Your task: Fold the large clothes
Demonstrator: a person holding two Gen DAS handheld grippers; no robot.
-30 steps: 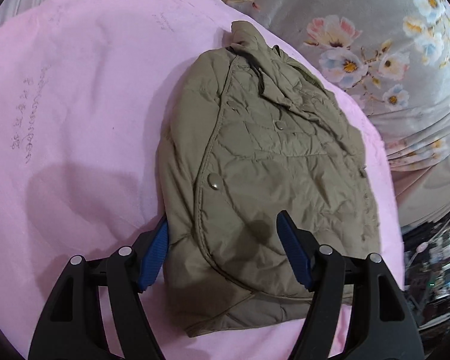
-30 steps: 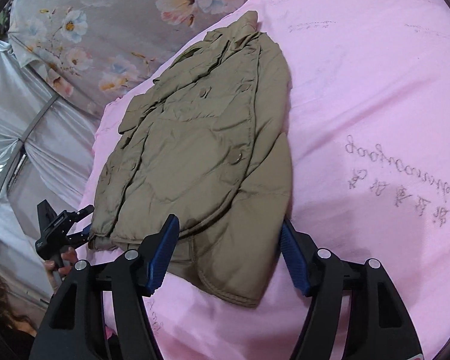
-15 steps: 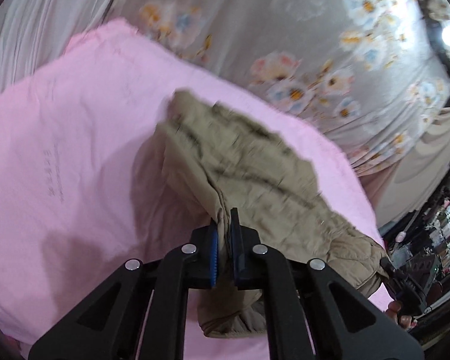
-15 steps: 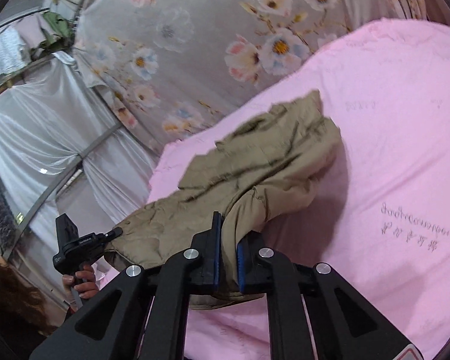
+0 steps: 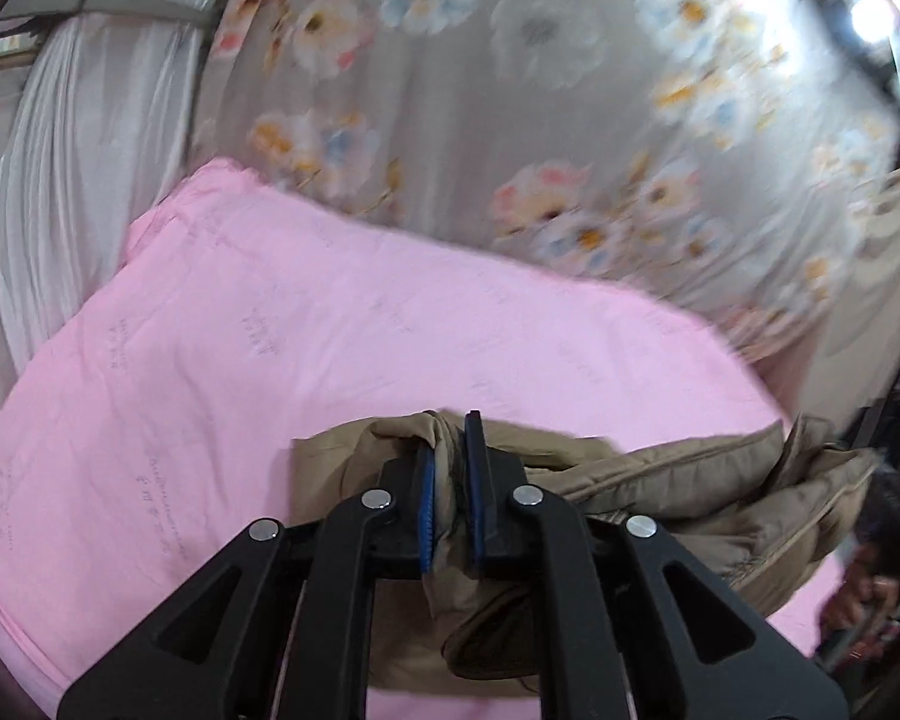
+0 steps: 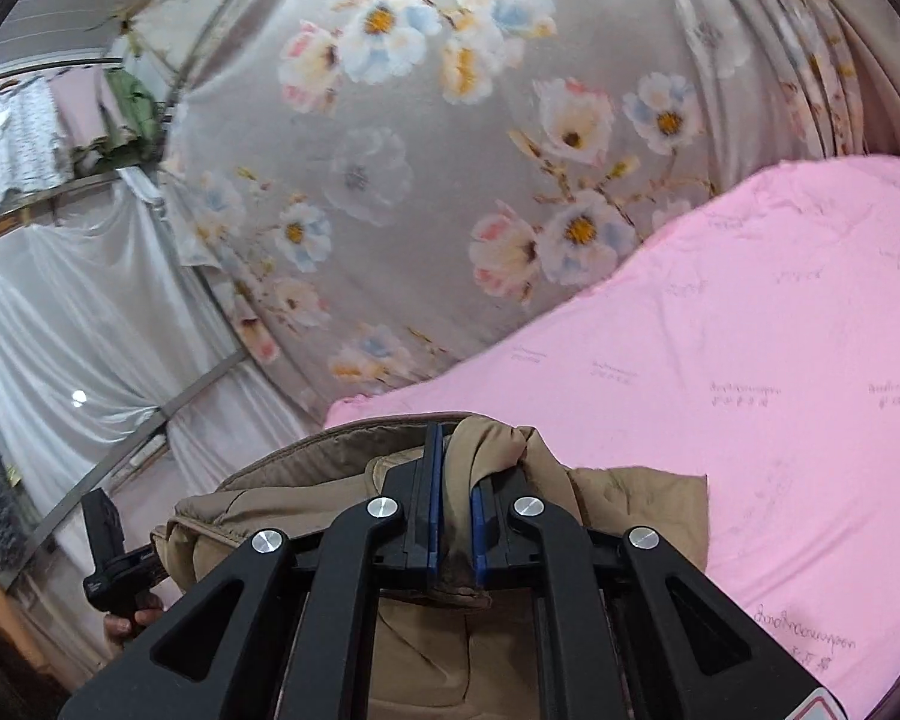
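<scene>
Jaws closed on jacket (image 5: 660, 480), now lifted off pink sheet (image 5: 330, 348)

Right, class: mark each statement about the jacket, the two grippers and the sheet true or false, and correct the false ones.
1. Both grippers pinch the khaki jacket. True: the left gripper and right gripper each have fabric between their fingers.
2. The jacket lies flat. False: it hangs bunched from both grips.
3. The sheet is pink. True.
4. The cloth behind is plain blue. False: grey with flowers.
5. The right gripper's fingers are spread wide. False: closed on fabric.
</scene>
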